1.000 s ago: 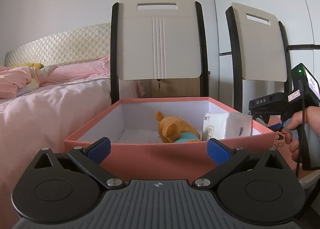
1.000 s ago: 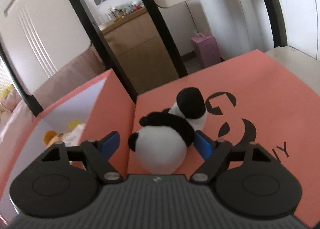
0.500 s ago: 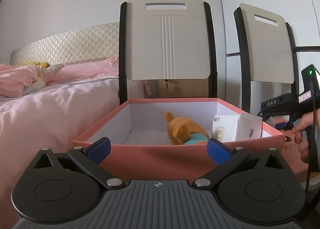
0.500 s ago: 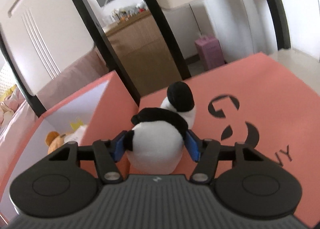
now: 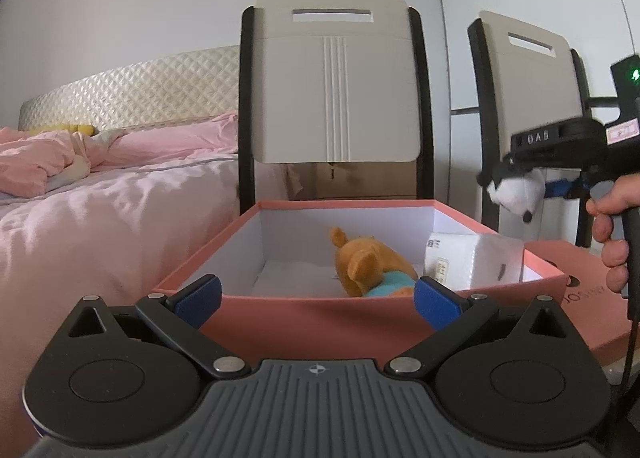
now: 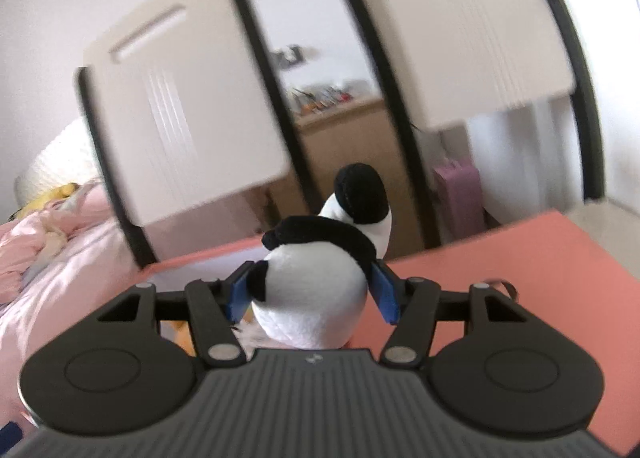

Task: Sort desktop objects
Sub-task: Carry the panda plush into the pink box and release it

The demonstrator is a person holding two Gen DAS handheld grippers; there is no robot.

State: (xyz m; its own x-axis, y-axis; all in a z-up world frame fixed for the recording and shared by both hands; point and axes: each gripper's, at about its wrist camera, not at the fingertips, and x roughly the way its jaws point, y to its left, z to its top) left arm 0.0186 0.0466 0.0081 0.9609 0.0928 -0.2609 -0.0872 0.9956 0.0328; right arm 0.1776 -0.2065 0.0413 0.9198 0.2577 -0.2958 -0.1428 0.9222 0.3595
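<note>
The left gripper (image 5: 318,300) has its fingers spread wide with nothing between them, just before the near wall of the pink box (image 5: 320,322). Beyond the fingertips, inside the box, an orange plush toy (image 5: 368,268) lies beside a white packet (image 5: 474,262). To the right of the box lies its pink lid (image 5: 592,298), the print on it partly cut off.

The right gripper (image 6: 312,290) has its fingers closed on the white body of a toy panda (image 6: 316,294), held in the air, up and to the right of the box rim. The panda's face is turned away.

Farther off stand two chairs (image 5: 336,98), a bed with pink covers (image 5: 100,198) to the left, and a blurred wooden cabinet (image 6: 340,138) between the chair backs.
</note>
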